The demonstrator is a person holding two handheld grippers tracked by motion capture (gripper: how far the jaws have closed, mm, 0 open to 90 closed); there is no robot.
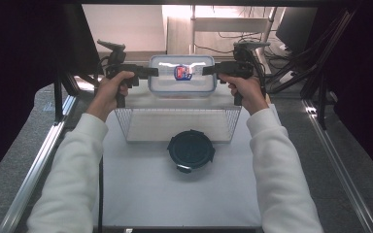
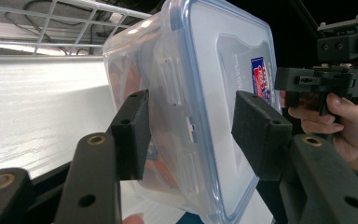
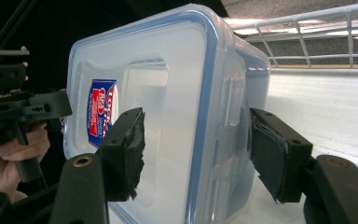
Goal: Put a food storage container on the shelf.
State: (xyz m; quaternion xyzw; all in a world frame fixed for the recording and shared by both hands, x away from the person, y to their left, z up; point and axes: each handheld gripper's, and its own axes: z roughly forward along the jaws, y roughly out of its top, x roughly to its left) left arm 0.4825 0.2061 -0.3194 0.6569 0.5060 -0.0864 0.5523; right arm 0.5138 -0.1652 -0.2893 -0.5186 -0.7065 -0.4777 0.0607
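While two hand-held grippers are flanking it from either side, a clear plastic container (image 1: pixel 181 74) with a blue-edged lid is hovering above the far edge of a wire basket (image 1: pixel 177 124). The left gripper (image 1: pixel 151 72) is straddling one short end, its pads standing slightly off the walls, and the right gripper (image 1: pixel 210 70) is likewise bracketing the other end without pressing. Just in front of the basket, a round dark lid (image 1: pixel 191 150) is lying on the white table (image 1: pixel 141 194).
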